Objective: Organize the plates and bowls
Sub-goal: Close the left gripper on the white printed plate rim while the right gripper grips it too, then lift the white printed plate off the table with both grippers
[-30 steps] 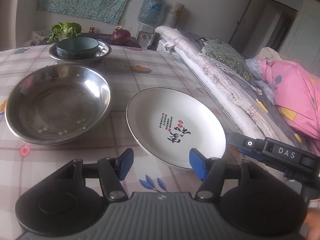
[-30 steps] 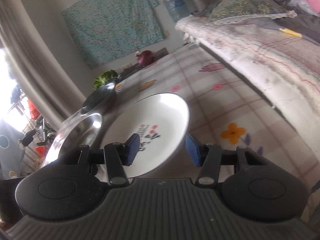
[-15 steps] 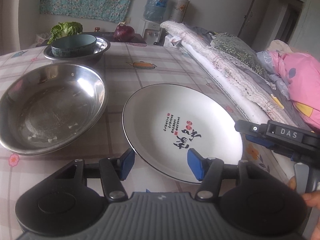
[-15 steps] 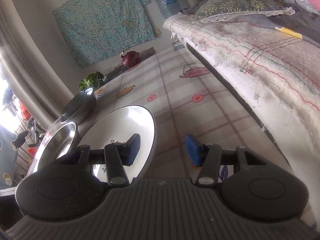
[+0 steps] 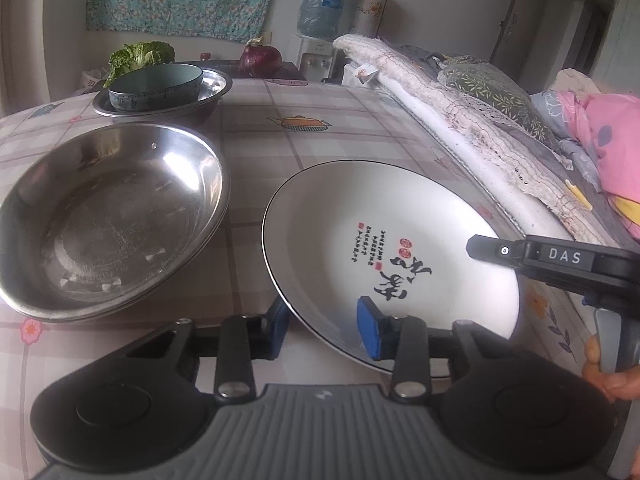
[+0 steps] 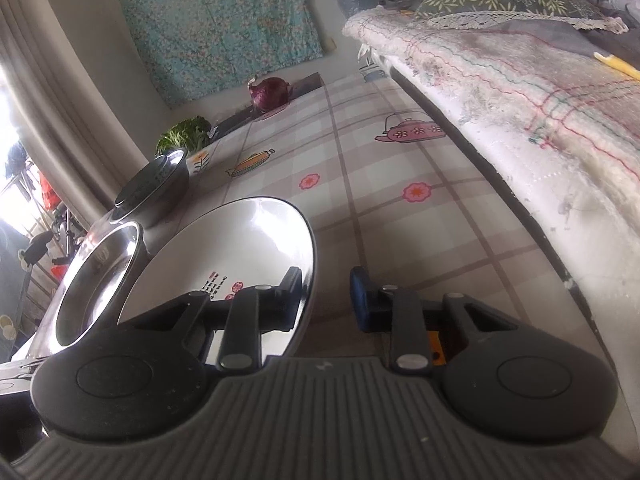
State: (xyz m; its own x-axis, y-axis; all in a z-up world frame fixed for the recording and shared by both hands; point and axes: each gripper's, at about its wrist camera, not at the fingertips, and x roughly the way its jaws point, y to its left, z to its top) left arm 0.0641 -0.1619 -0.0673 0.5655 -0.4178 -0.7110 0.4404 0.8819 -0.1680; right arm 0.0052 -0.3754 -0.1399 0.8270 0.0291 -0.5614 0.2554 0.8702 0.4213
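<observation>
Far left corner of table (image 5: 320, 136): dark bowl (image 5: 156, 86) nested in a steel pan (image 5: 216, 88). Nearer along the left edge: bigger basin (image 5: 112, 216), empty, just beside the plate. Right of that, close to the table's right edge: white plate (image 5: 360, 216), the piece in hand, sitting on the cloth; cannot tell whether lifted at all. At its near rim: left gripper (image 5: 322, 324), just been closing, rim between the fingers, left one low outside the rim, blue pad over the inner face; gap visible, so not yet clamped by the look of it. At its right rim: right gripper (image 6: 326, 288), also just been closing, rim between, one finger over the inside, blue pad outside and apart from the edge; no grip yet. Beyond the right edge: bedding (image 5: 460, 120), pressed close to the table. Judged step: two-sided pick-up of the plate, likely for stacking. For a clean job: finish both closings before any lift. Seat pads on the sloped rim, not the glossy flat. Squeeze evenly to avoid shoving the plate toward the basin or off the right edge. Lift both sides together, level. Watch for slip on the glaze and for clinking against the basin.
</observation>
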